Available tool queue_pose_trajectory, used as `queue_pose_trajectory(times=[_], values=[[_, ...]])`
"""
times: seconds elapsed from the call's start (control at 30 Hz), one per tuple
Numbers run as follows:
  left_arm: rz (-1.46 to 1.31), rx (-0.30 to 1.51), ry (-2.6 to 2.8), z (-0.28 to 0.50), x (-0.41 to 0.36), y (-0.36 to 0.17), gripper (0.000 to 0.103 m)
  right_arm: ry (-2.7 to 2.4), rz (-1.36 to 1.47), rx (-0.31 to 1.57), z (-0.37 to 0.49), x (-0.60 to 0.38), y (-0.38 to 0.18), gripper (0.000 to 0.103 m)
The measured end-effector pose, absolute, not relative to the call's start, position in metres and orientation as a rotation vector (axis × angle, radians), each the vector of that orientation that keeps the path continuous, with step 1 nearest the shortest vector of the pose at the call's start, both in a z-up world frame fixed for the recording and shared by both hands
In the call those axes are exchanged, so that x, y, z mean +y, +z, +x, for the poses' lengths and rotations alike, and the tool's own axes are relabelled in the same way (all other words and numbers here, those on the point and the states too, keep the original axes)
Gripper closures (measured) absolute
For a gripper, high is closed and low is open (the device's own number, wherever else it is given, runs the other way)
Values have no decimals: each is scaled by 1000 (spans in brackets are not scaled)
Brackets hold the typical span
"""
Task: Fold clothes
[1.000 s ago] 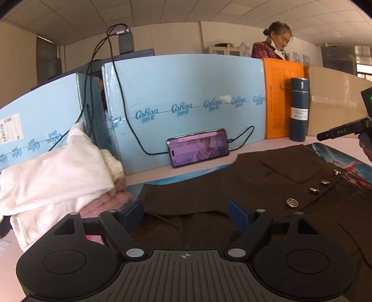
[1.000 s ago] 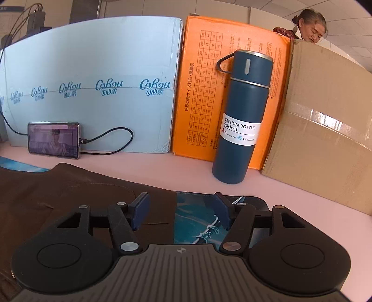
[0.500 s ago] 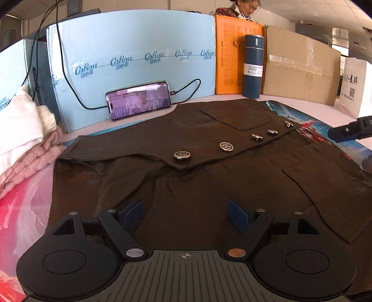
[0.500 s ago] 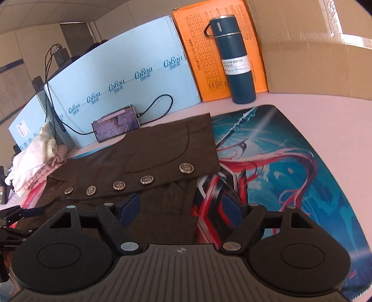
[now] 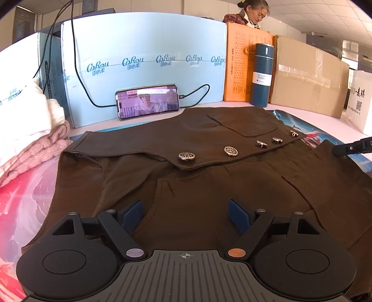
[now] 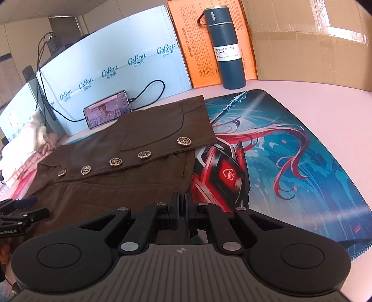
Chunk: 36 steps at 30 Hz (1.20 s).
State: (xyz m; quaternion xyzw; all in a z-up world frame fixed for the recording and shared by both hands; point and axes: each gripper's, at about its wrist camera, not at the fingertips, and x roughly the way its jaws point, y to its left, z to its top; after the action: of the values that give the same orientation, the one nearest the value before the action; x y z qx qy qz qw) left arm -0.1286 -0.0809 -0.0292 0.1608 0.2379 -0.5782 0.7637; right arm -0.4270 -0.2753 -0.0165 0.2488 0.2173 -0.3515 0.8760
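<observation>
A dark brown garment (image 5: 209, 167) with a row of metal buttons (image 5: 230, 150) lies spread on the printed mat, its far half folded toward me. My left gripper (image 5: 186, 213) is open, just above the garment's near part. In the right wrist view the garment (image 6: 130, 162) lies left of centre. My right gripper (image 6: 182, 204) is shut on the garment's near right edge. The right gripper's tip shows at the right of the left wrist view (image 5: 353, 147); the left gripper shows at the left edge of the right wrist view (image 6: 18, 209).
A printed mat (image 6: 290, 148) covers the pink table. Behind stand blue boxes (image 5: 144, 62), a charging phone (image 5: 147, 101), an orange box (image 5: 239, 69), a blue bottle (image 5: 261, 74) and a cardboard box (image 5: 309, 76). White and pink clothes (image 5: 28, 137) are piled at left. A person (image 5: 252, 14) stands behind.
My right gripper has closed on the garment's near right edge; half a second ago it was open. Both grippers have pulled back toward the near side over the last second.
</observation>
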Motion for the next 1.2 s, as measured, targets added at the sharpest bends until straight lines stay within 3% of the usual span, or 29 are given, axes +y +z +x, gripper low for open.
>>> queue_pose_trajectory(times=[0.23, 0.3, 0.33, 0.37, 0.43, 0.57, 0.7, 0.77, 0.83, 0.9, 0.97, 1.03, 1.07, 1.2], values=[[165, 618, -1268, -106, -108, -16, 21, -746, 428, 492, -404, -292, -11, 99], [160, 639, -1261, -104, -118, -18, 21, -735, 445, 534, -397, -299, -17, 94], [206, 615, -1250, -108, -123, -20, 21, -743, 447, 529, -396, -302, -17, 83], [251, 591, -1239, -112, -129, -22, 21, -758, 445, 502, -397, -306, -17, 63], [332, 550, -1220, -118, -138, -26, 21, -783, 460, 444, -399, -318, -16, 43], [347, 582, -1228, -114, -140, -30, 21, -777, 608, 402, -396, -358, -19, 36], [225, 686, -1272, -100, -136, -27, 21, -792, 733, 394, -389, -386, -30, 35], [150, 757, -1313, -92, -136, -26, 21, -788, 744, 396, -385, -389, -33, 38], [118, 784, -1323, -89, -140, -27, 23, -783, 724, 402, -380, -387, -34, 48], [117, 777, -1297, -88, -146, -29, 40, -786, 718, 408, -378, -386, -34, 51], [109, 787, -1292, -84, -150, -32, 75, -786, 728, 408, -379, -387, -34, 60], [102, 792, -1301, -81, -152, -35, 98, -770, 753, 405, -382, -389, -35, 67], [97, 792, -1306, -79, -151, -35, 102, -754, 760, 410, -382, -389, -35, 71], [69, 776, -1323, -78, -133, -30, 103, -692, 740, 445, -380, -378, -30, 73]])
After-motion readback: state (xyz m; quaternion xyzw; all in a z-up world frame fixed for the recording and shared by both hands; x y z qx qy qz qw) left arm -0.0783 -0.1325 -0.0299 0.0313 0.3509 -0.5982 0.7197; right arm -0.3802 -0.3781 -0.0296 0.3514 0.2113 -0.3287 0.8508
